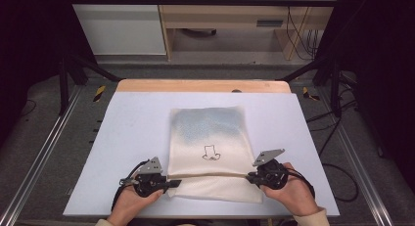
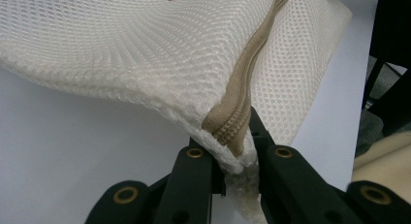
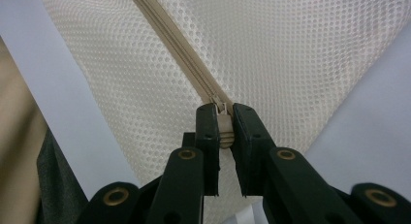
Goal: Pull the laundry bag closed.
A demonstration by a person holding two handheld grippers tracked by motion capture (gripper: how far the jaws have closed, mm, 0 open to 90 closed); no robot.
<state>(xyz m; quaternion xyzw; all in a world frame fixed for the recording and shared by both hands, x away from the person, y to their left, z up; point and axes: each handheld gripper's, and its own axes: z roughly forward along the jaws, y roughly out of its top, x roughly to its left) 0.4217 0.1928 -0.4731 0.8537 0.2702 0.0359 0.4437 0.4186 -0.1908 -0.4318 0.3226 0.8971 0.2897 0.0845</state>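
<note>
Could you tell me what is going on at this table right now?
A person is working on a cream mesh laundry bag lying on the white table, with a handheld gripper in each hand. The left gripper is clamped on the bag's corner at the end of the tan zipper. The right gripper is pinching the zipper pull at the other end. The zipper looks closed along its visible length.

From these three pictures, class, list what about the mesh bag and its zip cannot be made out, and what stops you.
- Contents of the mesh bag: high view, only a bluish patch shows through the weave.
- The small drawing on the bag: high view, too small to read.
- The zip pull: right gripper view, mostly covered by the right gripper.
- The zip end: left gripper view, tucked inside the left gripper.
</note>
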